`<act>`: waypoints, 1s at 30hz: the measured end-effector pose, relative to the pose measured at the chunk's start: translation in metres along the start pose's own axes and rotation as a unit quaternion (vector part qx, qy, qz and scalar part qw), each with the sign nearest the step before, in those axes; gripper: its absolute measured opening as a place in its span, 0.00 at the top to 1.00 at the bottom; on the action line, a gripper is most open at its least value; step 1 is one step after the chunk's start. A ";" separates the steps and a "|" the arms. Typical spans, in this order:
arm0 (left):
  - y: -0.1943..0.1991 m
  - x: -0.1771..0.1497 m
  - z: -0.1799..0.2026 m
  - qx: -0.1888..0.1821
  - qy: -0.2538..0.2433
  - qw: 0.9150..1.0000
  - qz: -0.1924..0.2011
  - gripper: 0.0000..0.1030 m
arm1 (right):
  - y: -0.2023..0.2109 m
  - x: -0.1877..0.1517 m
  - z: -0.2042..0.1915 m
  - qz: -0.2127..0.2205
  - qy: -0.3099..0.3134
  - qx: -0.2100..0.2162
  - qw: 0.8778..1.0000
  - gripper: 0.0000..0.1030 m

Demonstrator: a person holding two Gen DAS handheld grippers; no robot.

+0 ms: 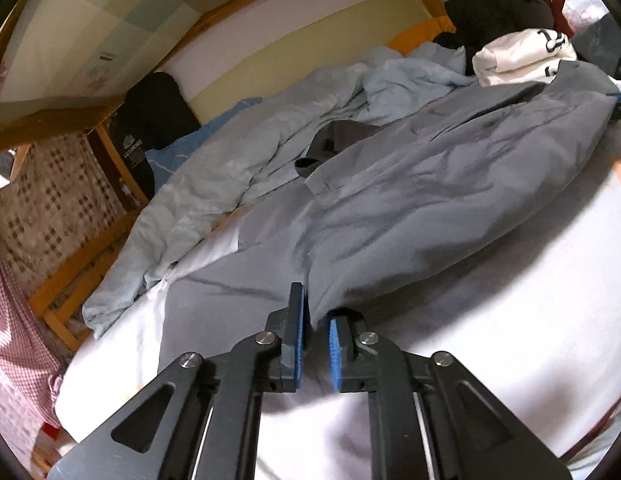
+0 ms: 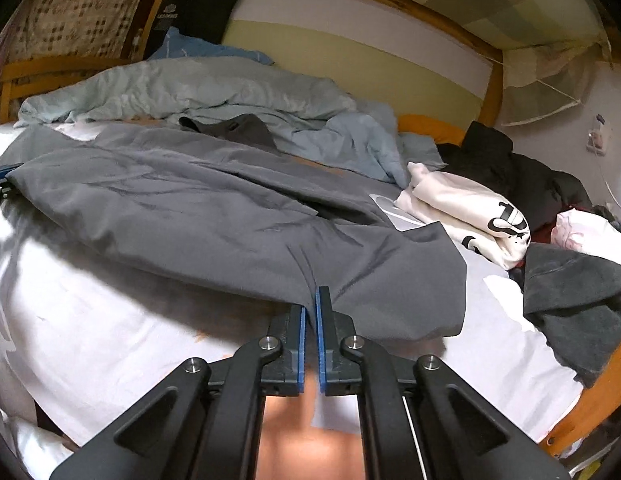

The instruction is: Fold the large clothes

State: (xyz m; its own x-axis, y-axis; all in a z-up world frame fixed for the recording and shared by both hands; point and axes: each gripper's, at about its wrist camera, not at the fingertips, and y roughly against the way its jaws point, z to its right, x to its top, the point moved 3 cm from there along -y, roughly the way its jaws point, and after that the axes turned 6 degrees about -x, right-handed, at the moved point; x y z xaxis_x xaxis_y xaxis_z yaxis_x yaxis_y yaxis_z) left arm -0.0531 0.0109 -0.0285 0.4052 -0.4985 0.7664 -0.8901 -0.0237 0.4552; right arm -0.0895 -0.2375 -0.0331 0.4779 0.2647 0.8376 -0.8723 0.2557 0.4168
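Item: grey garment [image 1: 430,184], large, spread lengthwise across the white-sheeted bed [image 1: 490,320], near hem drawn taut between two holds, likely to square it for a fold.

Left gripper [image 1: 315,322]: jaws narrowly parted, pinching the hem's edge.

Right gripper [image 2: 311,312]: jaws almost closed, clamped on the hem.

Beyond: rumpled blue duvet [image 2: 182,88], folded white top [image 2: 470,216].

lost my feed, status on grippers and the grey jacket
Left gripper and right gripper both shut on grey jacket near hem. White garment lies beside it.
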 end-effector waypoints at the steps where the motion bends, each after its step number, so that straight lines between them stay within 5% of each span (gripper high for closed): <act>1: 0.001 0.004 -0.002 0.001 0.005 1.000 0.003 0.84 | -0.004 0.003 0.000 0.002 0.006 -0.007 1.000 0.95; 3: -0.004 0.008 -0.006 0.020 0.006 1.000 0.002 0.52 | -0.008 0.011 -0.004 0.010 0.018 -0.021 1.000 0.95; 5: -0.021 0.009 -0.010 0.031 -0.012 0.999 -0.019 0.39 | -0.020 0.017 -0.008 0.014 0.047 -0.032 0.998 0.95; 8: -0.042 0.005 -0.010 0.008 -0.025 0.999 -0.031 0.41 | -0.042 0.019 -0.019 0.006 0.086 -0.041 0.995 0.92; 12: -0.031 0.021 -0.020 0.016 0.003 1.000 -0.010 0.83 | -0.042 0.021 -0.027 0.022 0.115 -0.068 0.991 0.93; 15: -0.014 0.048 -0.038 0.022 0.027 0.999 0.023 0.84 | -0.024 0.043 -0.012 0.055 0.094 -0.091 0.990 0.94; 20: -0.051 0.104 -0.066 0.020 0.028 0.999 0.019 0.84 | -0.049 0.108 0.012 0.074 0.069 -0.088 0.991 0.94; 26: -0.150 0.140 -0.093 -0.002 0.072 0.997 -0.024 0.83 | -0.144 0.168 0.004 0.084 0.077 -0.109 0.988 0.94; 30: -0.219 0.131 -0.099 -0.044 0.115 0.990 -0.073 0.78 | -0.226 0.178 -0.011 0.026 0.068 -0.086 0.994 0.94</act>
State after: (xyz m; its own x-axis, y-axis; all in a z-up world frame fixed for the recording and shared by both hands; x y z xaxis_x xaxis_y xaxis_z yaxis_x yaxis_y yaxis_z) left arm 0.2153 0.0364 0.0169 0.5743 -0.2852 0.7674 -0.8007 -0.0005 0.5990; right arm 0.1943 -0.2375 0.0178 0.4518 0.4028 0.7960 -0.8717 0.3894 0.2977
